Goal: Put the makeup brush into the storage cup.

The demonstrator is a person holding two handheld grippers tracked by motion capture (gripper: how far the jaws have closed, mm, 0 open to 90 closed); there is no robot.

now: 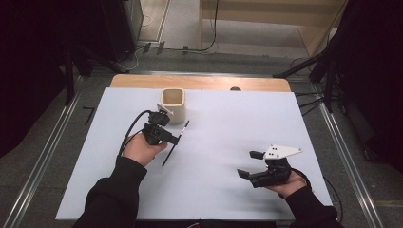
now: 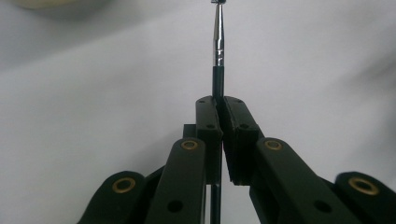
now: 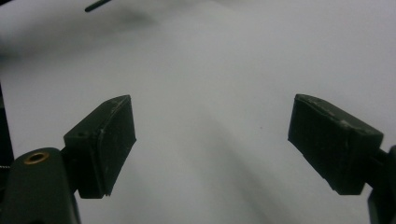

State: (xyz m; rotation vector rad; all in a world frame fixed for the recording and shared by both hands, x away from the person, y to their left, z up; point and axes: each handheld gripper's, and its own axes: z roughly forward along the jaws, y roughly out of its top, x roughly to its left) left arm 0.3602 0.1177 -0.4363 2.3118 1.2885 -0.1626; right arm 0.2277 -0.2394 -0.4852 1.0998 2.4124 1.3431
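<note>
Left tongs point(image 2: 219, 105) pinch a thin brush point(image 2: 218, 42) (metal ferrule visible up close)

The table point(image 1: 228, 156) wears a plain white sheet, with bare tan wood along its far edge. The cup point(image 1: 173, 103) is cream. The brush point(image 1: 176, 142) is black-handled with a silver ferrule; its tip is probably dark. Both grippers, left gripper point(image 2: 219, 105) and right gripper point(image 3: 210, 144), are black with brass-coloured rivets. The sleeves point(image 1: 114, 199) are black.
</note>
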